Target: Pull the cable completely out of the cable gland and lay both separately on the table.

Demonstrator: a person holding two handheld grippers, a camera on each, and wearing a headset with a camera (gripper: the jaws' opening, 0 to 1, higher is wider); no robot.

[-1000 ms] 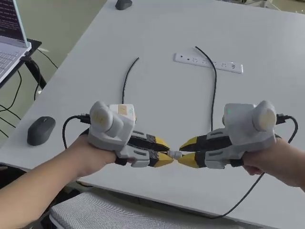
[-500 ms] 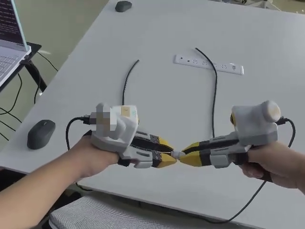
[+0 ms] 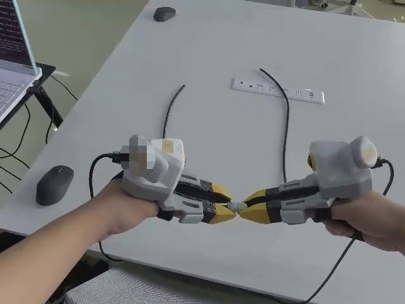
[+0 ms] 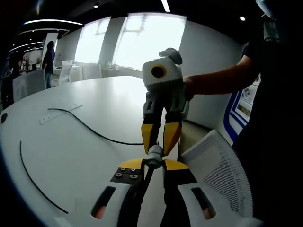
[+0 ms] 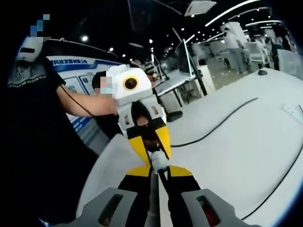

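Observation:
The small grey-white cable gland (image 3: 236, 206) hangs in the air over the white table's (image 3: 209, 145) front edge, pinched from both ends. My left gripper (image 3: 226, 211) comes from the left and is shut on it. My right gripper (image 3: 245, 212) faces it from the right, also shut on it. In the left gripper view the gland (image 4: 154, 154) sits at my yellow tips, and a black cable (image 4: 141, 185) runs from it back between my jaws. In the right gripper view the gland (image 5: 159, 161) sits between both pairs of tips, and a dark strand (image 5: 164, 180) trails toward me.
A white power strip (image 3: 277, 90) lies mid-table, and its black cord (image 3: 286, 126) runs toward me. A loose black cable (image 3: 168, 111) lies to its left. One mouse (image 3: 54, 184) sits at the left edge, another (image 3: 164, 13) at the far end. A laptop (image 3: 12, 57) stands beside the table.
My right gripper has rolled about its own axis and dropped slightly, still tip to tip with the left. The left gripper has stayed about where it was.

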